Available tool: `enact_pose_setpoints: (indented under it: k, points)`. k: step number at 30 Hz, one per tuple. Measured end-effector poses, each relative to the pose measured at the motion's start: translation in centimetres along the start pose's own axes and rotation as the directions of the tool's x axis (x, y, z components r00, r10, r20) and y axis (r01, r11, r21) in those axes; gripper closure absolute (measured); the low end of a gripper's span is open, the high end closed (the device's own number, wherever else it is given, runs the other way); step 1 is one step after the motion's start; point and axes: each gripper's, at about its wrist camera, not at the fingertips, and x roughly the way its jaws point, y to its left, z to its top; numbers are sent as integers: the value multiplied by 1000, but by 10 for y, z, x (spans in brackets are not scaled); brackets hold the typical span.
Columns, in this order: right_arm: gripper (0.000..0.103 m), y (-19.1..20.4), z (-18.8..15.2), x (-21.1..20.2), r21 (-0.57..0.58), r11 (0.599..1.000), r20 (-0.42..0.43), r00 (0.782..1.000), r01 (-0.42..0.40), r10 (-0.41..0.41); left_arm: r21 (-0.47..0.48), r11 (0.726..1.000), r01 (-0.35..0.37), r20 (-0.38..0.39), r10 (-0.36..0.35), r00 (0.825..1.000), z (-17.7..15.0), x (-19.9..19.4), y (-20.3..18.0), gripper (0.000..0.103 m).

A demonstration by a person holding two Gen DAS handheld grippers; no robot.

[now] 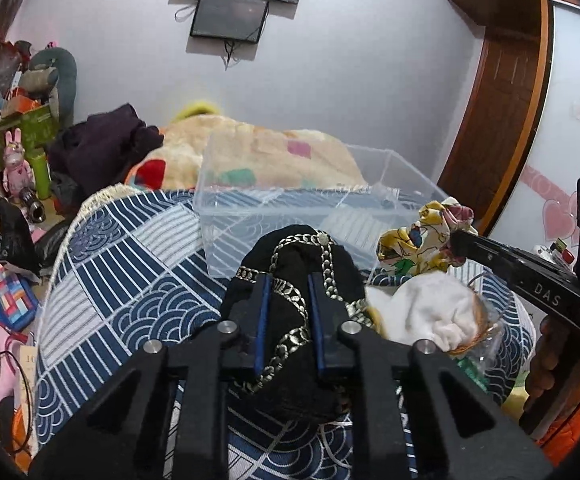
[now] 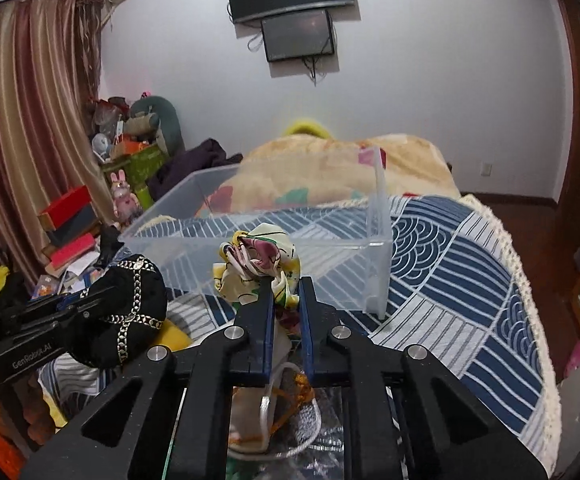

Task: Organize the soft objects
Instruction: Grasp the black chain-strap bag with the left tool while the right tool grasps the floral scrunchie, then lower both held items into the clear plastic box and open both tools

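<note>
My left gripper (image 1: 288,280) is shut on a black cloth with gold chain trim (image 1: 296,264), held above the blue patterned cover; it shows at the left of the right wrist view (image 2: 124,312). My right gripper (image 2: 285,284) is shut on a yellow floral cloth (image 2: 256,264), also seen in the left wrist view (image 1: 422,246). A clear plastic box (image 1: 310,200), open-topped and empty, stands just beyond both cloths (image 2: 274,236). A white cloth with orange trim (image 1: 426,312) lies below the right gripper.
The blue and white patterned cover (image 2: 450,264) spreads over the round surface. A beige blanket (image 1: 266,148) and dark clothes (image 1: 102,144) lie behind the box. Cluttered boxes and toys (image 1: 22,120) stand at the left. A wooden door (image 1: 502,92) is at the right.
</note>
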Motion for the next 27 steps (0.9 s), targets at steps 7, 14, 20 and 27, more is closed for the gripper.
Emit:
enact_pose_setpoints:
  k: [7, 14, 20, 27]
  points:
    - [93, -2, 13, -28, 3, 1000, 78, 997, 0, 0, 3, 1000, 28, 80, -28, 996, 18, -28, -2, 89]
    - [93, 2, 28, -37, -16, 1000, 133, 991, 12, -10, -1, 998, 66, 142, -66, 988, 43, -42, -4, 89]
    - [93, 2, 47, -34, -21, 999, 165, 986, 25, -21, -9, 998, 67, 181, -65, 981, 71, -35, -1, 89]
    - [93, 1, 67, -7, -49, 996, 151, 986, 72, -63, 0, 1000, 22, 162, -22, 987, 96, 1, -1, 89]
